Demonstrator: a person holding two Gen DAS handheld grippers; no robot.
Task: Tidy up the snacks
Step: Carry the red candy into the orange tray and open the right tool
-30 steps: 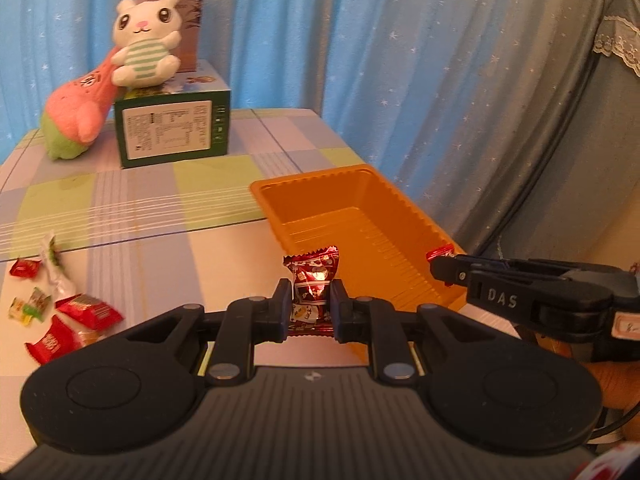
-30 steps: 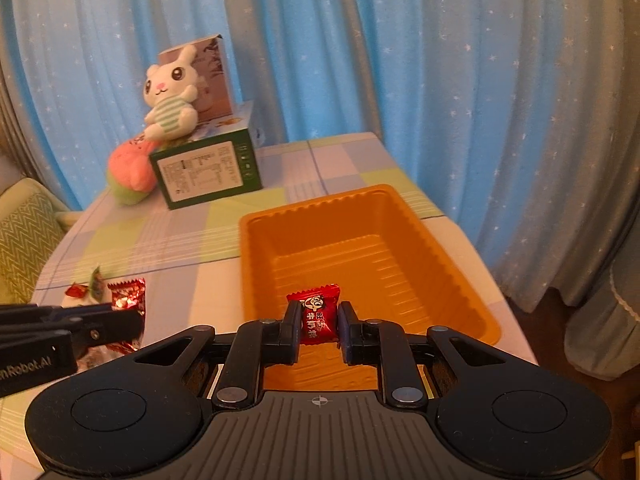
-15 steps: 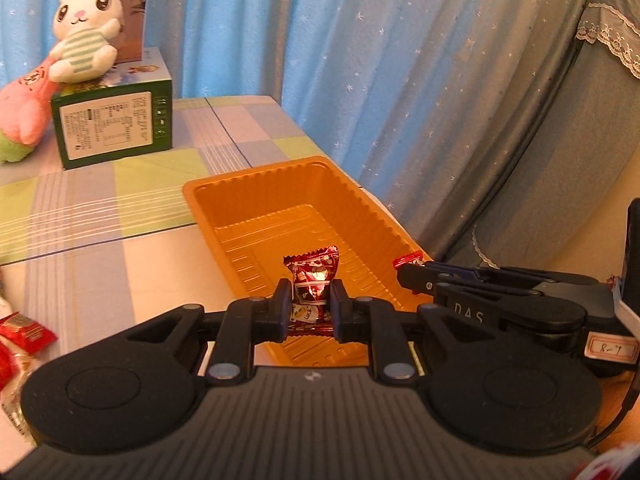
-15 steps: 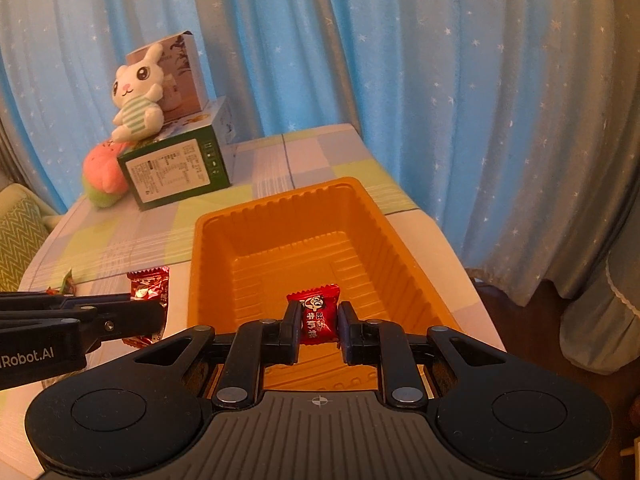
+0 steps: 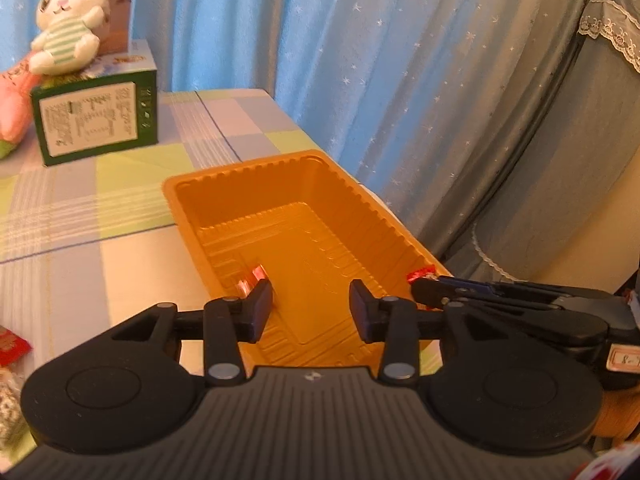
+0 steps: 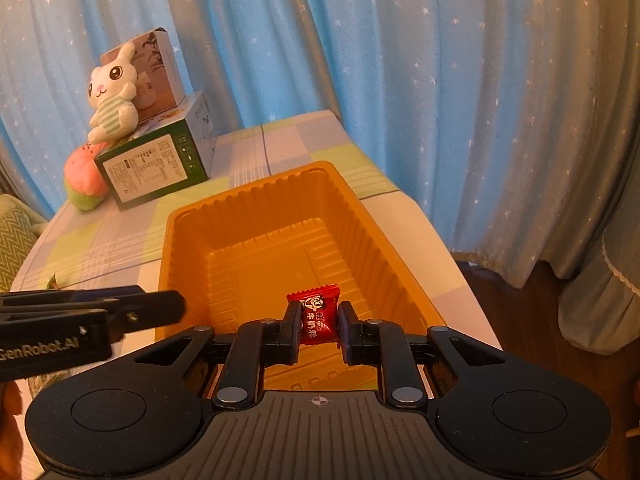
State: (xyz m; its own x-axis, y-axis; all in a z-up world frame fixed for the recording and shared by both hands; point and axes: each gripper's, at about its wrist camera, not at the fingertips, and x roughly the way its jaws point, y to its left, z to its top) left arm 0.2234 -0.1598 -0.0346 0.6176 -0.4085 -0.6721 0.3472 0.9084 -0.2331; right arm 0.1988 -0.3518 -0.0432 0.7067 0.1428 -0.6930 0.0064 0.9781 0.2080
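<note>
Left tongs (image 5: pixel 311 305) just opened since half second ago; shiny candy (image 5: pixel 253 277) dropped into orange tray (image 5: pixel 200 184) beside left pad. Right tongs (image 6: pixel 319 322) clenched on red candy (image 6: pixel 316 314) above tray. More snacks (image 5: pixel 12 347) left on desk.

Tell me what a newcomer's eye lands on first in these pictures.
The bright orange tray at the table's right edge, by the blue starry curtain. The right hand-held gripper pinches a red candy over the tray's near end. At the table's far left corner, a white bunny plush sits on a green box.
</note>
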